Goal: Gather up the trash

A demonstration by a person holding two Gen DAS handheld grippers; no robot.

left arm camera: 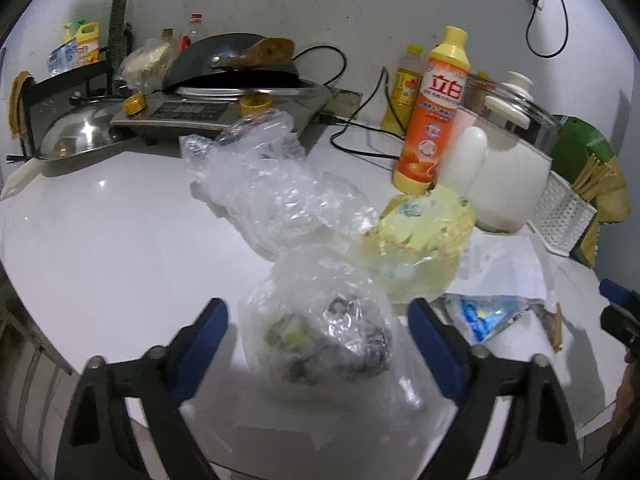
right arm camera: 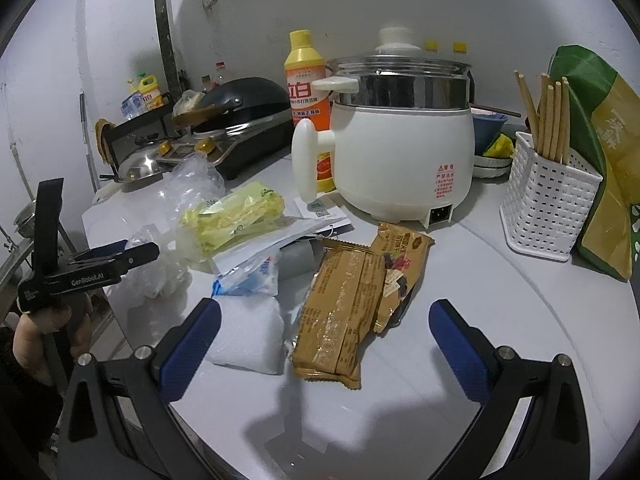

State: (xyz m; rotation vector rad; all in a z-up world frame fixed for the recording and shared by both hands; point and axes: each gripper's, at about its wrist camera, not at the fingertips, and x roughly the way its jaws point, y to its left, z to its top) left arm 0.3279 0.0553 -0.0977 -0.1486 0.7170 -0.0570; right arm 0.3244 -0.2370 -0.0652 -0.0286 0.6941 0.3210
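From the left wrist, the left hand-held gripper (left arm camera: 318, 344) stands spread, its two blue pads either side of a clear bag of scraps (left arm camera: 320, 320) on the white bench (left arm camera: 100, 240), not pressing it. Beyond it lie a second crumpled clear bag (left arm camera: 272, 184) and one yellow wrapper (left arm camera: 420, 240); the contents are blurred.

From the right wrist, the right hand-held gripper (right arm camera: 326, 340) is wide open and empty over two brown snack wrappers (right arm camera: 352, 300). To their left sit one white packet (right arm camera: 248, 332) and one blue-white pouch (right arm camera: 256, 276), partly hidden under paper. Behind stands one white pot (right arm camera: 400, 152).
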